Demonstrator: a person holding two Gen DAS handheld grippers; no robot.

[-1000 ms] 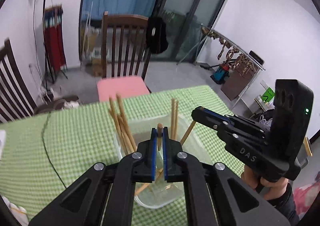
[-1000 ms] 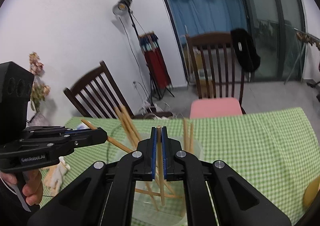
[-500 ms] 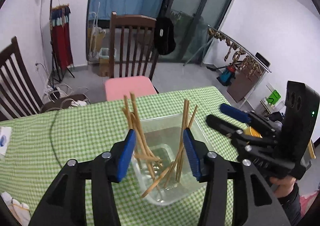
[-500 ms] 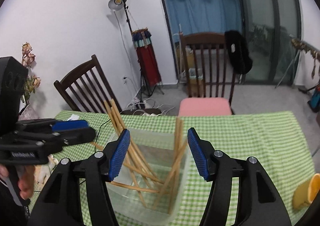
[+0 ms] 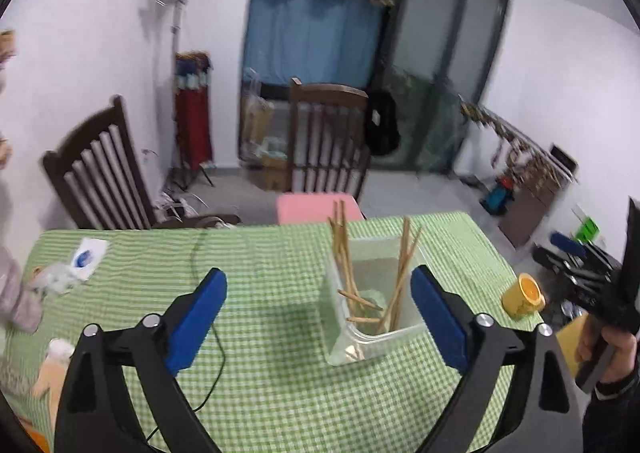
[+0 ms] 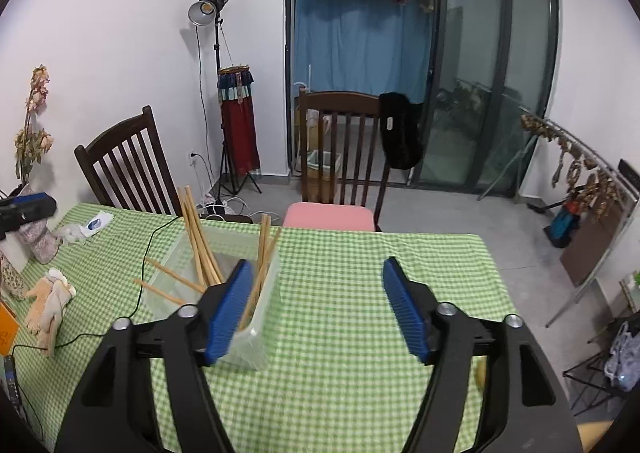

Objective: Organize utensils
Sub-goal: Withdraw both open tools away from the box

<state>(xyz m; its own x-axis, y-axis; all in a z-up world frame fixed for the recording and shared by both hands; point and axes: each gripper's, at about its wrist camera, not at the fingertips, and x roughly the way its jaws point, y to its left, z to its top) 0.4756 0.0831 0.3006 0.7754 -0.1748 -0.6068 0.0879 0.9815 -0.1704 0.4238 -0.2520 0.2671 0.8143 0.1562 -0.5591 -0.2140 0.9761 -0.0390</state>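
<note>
Your left gripper (image 5: 318, 317) is standing spread wide, its jaws having just been opening, pinching nothing. The clear plastic container (image 5: 372, 337) of wooden chopsticks (image 5: 344, 253) is sitting toward the table's (image 5: 260, 273) far edge. Your right gripper (image 6: 316, 309) is likewise spreading, empty.

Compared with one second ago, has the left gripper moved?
Yes. The left gripper has drawn back and sideways: the clear container, earlier between its fingers, now sits beside the right-hand one. The jaws have just been opening, with nothing between them.
</note>
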